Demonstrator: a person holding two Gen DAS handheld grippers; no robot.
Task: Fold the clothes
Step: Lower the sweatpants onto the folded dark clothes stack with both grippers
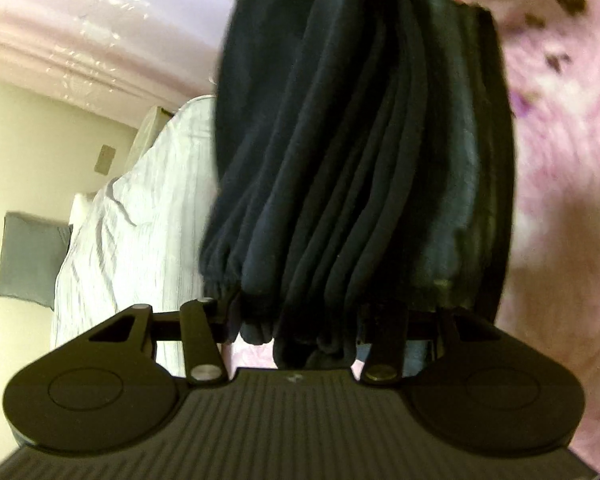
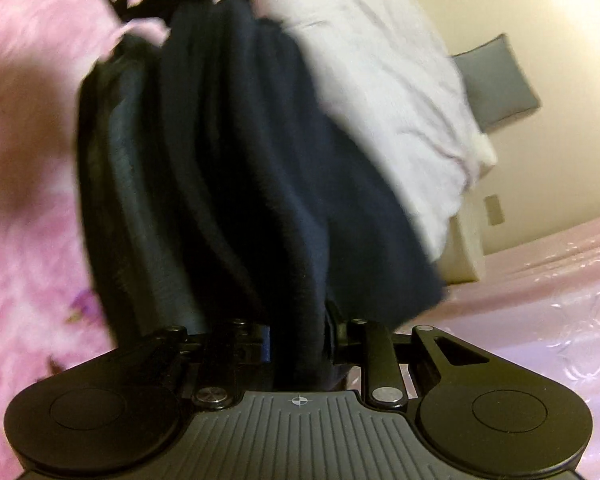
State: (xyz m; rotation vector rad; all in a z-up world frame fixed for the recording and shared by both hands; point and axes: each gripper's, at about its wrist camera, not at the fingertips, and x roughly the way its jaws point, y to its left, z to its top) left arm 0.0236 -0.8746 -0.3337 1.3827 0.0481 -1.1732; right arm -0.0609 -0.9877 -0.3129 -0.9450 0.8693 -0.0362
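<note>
White bedding (image 1: 140, 216) – grey pillow (image 1: 32, 258) beside

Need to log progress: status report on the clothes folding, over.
Both grippers, left and right, shut on bunched dark navy garment. Pink fluffy blanket below. Nothing in way.

There are no words, numbers or brand names to read in either view. The only sign is a small round cross mark (image 2: 299, 400) on the ribbed top of the right hand-held gripper. A small pale mark (image 1: 293, 376) sits on the left one, too blurred to make out.
</note>
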